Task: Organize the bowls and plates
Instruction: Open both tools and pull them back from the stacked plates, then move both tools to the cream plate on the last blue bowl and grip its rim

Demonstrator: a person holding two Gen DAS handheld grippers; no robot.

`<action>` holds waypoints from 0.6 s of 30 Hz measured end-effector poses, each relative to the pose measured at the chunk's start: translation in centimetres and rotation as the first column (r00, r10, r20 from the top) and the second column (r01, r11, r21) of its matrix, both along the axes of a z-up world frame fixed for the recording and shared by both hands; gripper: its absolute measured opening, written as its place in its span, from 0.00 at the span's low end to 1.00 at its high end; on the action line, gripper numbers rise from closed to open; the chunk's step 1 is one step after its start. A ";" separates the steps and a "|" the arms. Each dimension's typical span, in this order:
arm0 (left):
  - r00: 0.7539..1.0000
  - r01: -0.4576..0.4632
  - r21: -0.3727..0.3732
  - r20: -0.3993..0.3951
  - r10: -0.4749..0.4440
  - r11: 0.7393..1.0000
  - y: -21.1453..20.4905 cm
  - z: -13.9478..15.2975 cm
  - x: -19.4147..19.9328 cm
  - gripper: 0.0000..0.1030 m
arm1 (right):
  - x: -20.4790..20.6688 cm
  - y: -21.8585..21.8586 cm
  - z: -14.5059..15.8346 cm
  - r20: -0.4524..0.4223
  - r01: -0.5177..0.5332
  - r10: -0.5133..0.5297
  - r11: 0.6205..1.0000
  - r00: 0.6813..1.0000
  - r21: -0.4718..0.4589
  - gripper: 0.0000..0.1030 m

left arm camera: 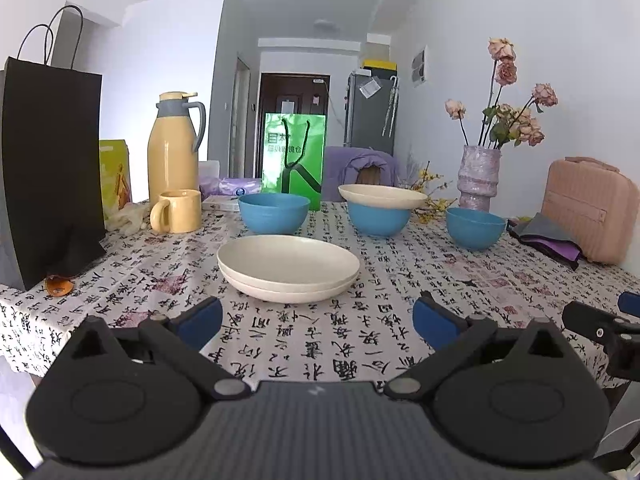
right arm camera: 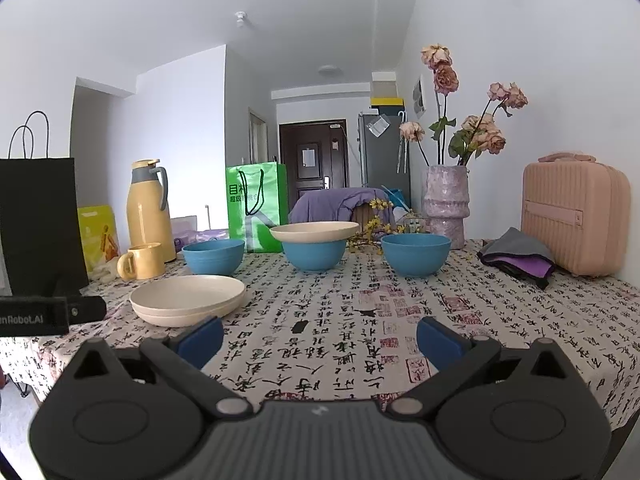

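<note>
Two shallow cream plates (left arm camera: 288,270) already sit stacked near our edge of the calligraphy-print tablecloth (left arm camera: 360,340); a third cream plate (right arm camera: 314,232) rests on the middle blue bowl (right arm camera: 314,256), between two unstacked blue bowls (right arm camera: 213,256). Our left gripper (left arm camera: 318,320) and right gripper (right arm camera: 320,338) hover with fingers apart, holding nothing, so we judge the sorting half done.

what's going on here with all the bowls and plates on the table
A person holds two grippers over the patterned table, tidying dishes. Both the left gripper and the right gripper are open and hold nothing. Two cream plates sit stacked at the front. Behind them stand three blue bowls: the left bowl, the middle bowl with a third cream plate resting on it, and the right bowl.
</note>
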State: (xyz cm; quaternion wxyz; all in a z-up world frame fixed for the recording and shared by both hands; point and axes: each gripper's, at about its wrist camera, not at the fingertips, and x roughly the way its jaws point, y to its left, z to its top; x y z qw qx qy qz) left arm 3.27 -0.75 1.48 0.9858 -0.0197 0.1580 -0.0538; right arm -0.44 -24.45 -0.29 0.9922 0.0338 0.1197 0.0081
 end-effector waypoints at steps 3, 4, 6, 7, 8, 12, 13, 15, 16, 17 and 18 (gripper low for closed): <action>1.000 0.001 0.000 -0.005 -0.001 1.000 0.0 -0.2 0.1 1.00 | 0.1 -0.1 -0.2 -0.005 0.006 -0.006 1.000 1.000 0.004 1.00; 1.000 0.002 0.001 -0.007 -0.002 1.000 -0.1 -0.3 0.2 1.00 | 0.2 -0.2 -0.3 -0.009 0.007 -0.007 1.000 1.000 0.005 1.00; 1.000 0.007 0.005 -0.012 -0.007 1.000 -0.2 -0.4 0.3 1.00 | 0.4 -0.2 -0.4 -0.016 0.008 -0.008 1.000 1.000 0.009 1.00; 1.000 0.009 0.009 -0.016 -0.009 1.000 -0.2 -0.5 0.3 1.00 | 0.5 -0.2 -0.5 -0.025 0.008 -0.008 1.000 1.000 0.009 1.00; 1.000 0.010 0.012 -0.020 -0.010 1.000 -0.3 -0.6 0.3 1.00 | 0.6 -0.3 -0.7 -0.032 0.010 -0.010 1.000 0.999 0.009 1.00; 0.999 0.008 0.018 -0.034 -0.007 1.000 -0.4 -1.0 0.9 1.00 | 1.2 -0.4 -0.9 -0.043 0.014 -0.013 1.000 0.999 0.013 1.00; 0.999 0.008 0.020 -0.037 -0.007 1.000 -0.4 -1.1 1.0 1.00 | 1.5 -0.5 -0.9 -0.046 0.017 -0.016 1.000 0.999 0.015 1.00; 0.999 0.008 0.023 -0.044 -0.007 1.000 -0.5 -1.2 1.6 1.00 | 2.1 -0.7 -1.0 -0.051 0.021 -0.020 1.000 0.998 0.016 1.00; 0.999 0.006 0.023 -0.047 -0.005 1.000 -0.6 -1.2 1.9 1.00 | 2.4 -0.7 -1.0 -0.053 0.023 -0.022 1.000 0.998 0.015 1.00; 0.999 0.003 0.021 -0.050 -0.002 1.000 -0.6 -1.2 2.2 1.00 | 2.8 -0.9 -1.0 -0.055 0.025 -0.024 1.000 0.998 0.015 1.00; 0.999 0.001 0.020 -0.052 0.000 1.000 -0.6 -1.1 2.6 1.00 | 3.3 -1.0 -1.0 -0.058 0.026 -0.025 1.000 0.998 0.016 1.00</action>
